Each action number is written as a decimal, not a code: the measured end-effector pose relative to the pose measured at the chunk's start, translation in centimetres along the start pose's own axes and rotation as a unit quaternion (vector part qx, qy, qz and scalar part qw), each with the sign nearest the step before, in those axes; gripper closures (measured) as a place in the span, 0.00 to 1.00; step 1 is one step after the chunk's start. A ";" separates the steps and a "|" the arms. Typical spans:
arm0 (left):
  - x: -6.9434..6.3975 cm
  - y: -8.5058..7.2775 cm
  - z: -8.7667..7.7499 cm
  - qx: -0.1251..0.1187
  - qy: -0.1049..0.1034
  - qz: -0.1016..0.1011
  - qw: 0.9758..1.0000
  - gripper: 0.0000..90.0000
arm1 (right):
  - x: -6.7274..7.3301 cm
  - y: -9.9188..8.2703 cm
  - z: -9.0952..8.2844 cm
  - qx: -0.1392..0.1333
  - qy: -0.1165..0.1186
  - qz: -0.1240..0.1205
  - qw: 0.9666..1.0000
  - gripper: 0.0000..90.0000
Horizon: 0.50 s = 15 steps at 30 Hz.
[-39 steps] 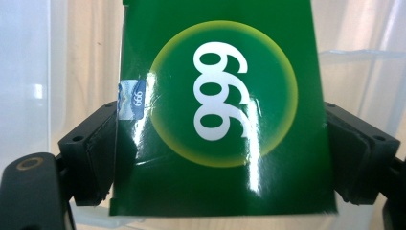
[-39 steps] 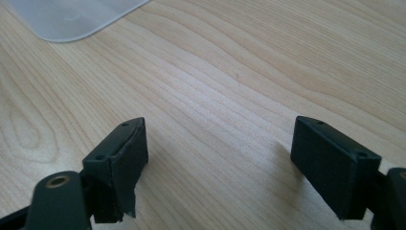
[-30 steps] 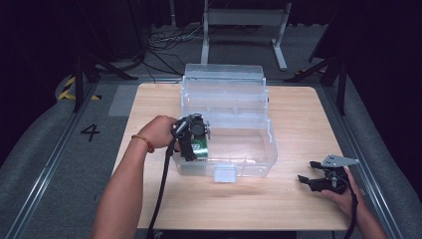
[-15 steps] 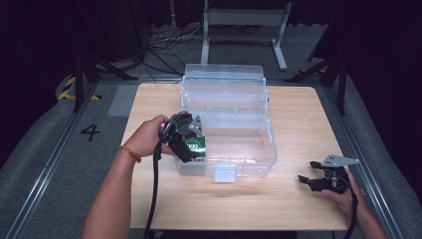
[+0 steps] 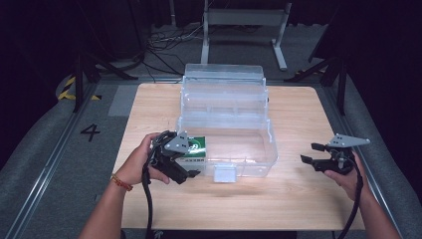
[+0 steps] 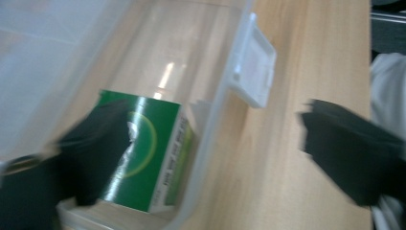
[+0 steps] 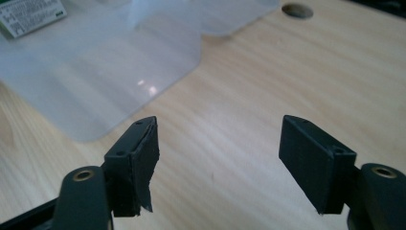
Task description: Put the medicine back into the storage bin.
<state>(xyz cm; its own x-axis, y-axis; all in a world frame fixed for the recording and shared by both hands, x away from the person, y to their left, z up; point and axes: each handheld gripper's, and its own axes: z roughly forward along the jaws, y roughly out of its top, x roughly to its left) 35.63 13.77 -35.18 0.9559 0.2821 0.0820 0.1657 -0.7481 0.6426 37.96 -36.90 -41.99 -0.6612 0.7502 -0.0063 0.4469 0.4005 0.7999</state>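
A clear plastic container (image 5: 259,149) stands open in the middle of the wooden table. A green box (image 5: 195,147) lies inside its front left corner, and through the clear wall I see the same green box (image 6: 148,158). My left gripper (image 5: 189,172) hovers at that corner, just outside the front wall. Its jaws have just been closing a little, but the left gripper (image 6: 215,139) is open and grips nothing; the container's wall shows between the jaws. My right gripper (image 5: 309,152) is held above the table to the right of the container. That right gripper (image 7: 218,143) is open with nothing between its jaws, which have also just narrowed.
The container's lid (image 5: 224,74) stands up at the back, and a white clasp (image 5: 225,174) hangs on the front wall. A round hole (image 7: 297,10) is cut in the tabletop. A metal stand (image 5: 244,17) is on the floor behind the table.
My left gripper has drawn back from inside the container toward the front left corner, leaving the green box lying there. My right gripper has risen off the table.
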 end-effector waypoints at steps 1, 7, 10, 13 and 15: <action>0.0 0.0 0.0 0.000 0.000 0.000 1.000 0.25 | 0.0 0.0 0.0 0.000 0.000 0.000 1.000 0.34; -1.3 -1.0 1.5 0.010 0.007 0.013 1.000 0.21 | 0.7 6.0 1.2 -0.031 0.017 -0.034 0.999 0.34; -1.9 -1.4 2.1 0.007 0.015 0.017 1.000 0.25 | 1.7 9.7 2.1 -0.044 0.030 -0.067 0.996 0.36; -1.8 -1.6 2.4 0.012 0.014 0.011 1.000 0.25 | 2.4 12.6 2.7 -0.063 0.044 -0.090 0.993 0.40; -1.6 -2.0 2.7 0.007 0.011 0.004 1.000 0.29 | 2.8 14.2 3.1 -0.066 0.052 -0.098 0.992 0.41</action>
<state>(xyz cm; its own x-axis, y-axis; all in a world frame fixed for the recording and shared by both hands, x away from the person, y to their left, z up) 34.43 13.21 -38.60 0.9513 0.2902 0.1039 0.1622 -0.7582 0.6316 44.38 -27.48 -32.51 -0.7887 0.6042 -0.1135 0.2252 0.4556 0.8612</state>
